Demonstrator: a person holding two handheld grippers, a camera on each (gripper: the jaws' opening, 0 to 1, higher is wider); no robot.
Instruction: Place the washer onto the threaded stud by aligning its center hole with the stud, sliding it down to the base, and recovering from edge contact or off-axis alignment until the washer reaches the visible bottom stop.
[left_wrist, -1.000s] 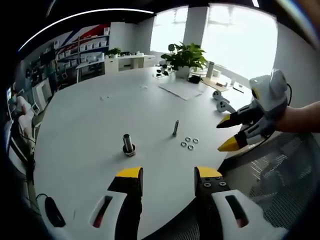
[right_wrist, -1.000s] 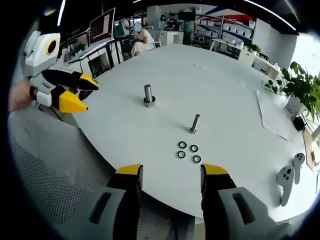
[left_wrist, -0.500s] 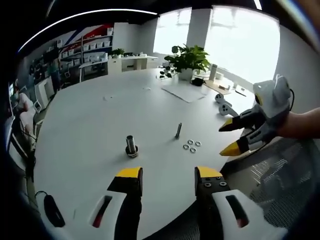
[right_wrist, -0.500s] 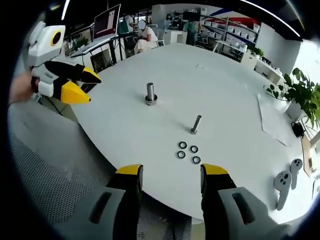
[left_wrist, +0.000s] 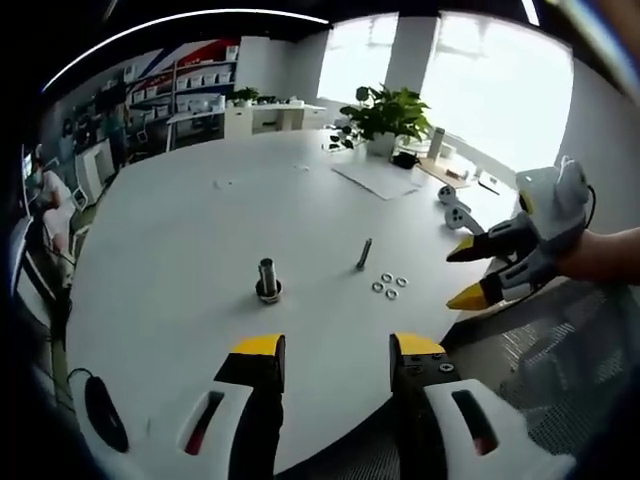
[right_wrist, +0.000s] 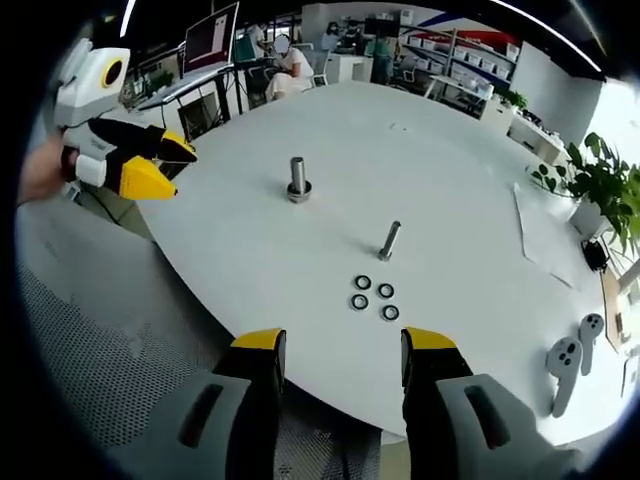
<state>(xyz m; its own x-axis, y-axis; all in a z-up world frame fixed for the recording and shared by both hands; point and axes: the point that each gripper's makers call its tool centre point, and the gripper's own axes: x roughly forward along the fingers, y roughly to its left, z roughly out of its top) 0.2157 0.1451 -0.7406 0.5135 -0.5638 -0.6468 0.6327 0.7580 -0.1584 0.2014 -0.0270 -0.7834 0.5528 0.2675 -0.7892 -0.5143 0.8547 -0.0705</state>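
Note:
Several small metal washers (right_wrist: 373, 297) lie in a cluster on the white round table (right_wrist: 450, 200), also seen as washers (left_wrist: 388, 286) in the left gripper view. A slim threaded stud (right_wrist: 389, 241) stands just beyond them; stud (left_wrist: 364, 253). A thicker stud on a round base (right_wrist: 297, 179) stands further off; base stud (left_wrist: 267, 279). My right gripper (right_wrist: 335, 355) is open and empty, off the table's near edge. My left gripper (left_wrist: 325, 355) is open and empty too. Each gripper shows in the other's view: right gripper (left_wrist: 478, 272), left gripper (right_wrist: 160, 165).
Two game controllers (right_wrist: 572, 350) lie at the table's right side. A sheet of paper (right_wrist: 545, 225) and a potted plant (left_wrist: 385, 115) sit at the far side. A black mouse (left_wrist: 100, 410) lies near the left edge. Mesh chair fabric (right_wrist: 120, 350) is below the table edge.
Both views have shifted slightly as the hands drifted; the washers and studs lie where they were. Both grippers stay open.

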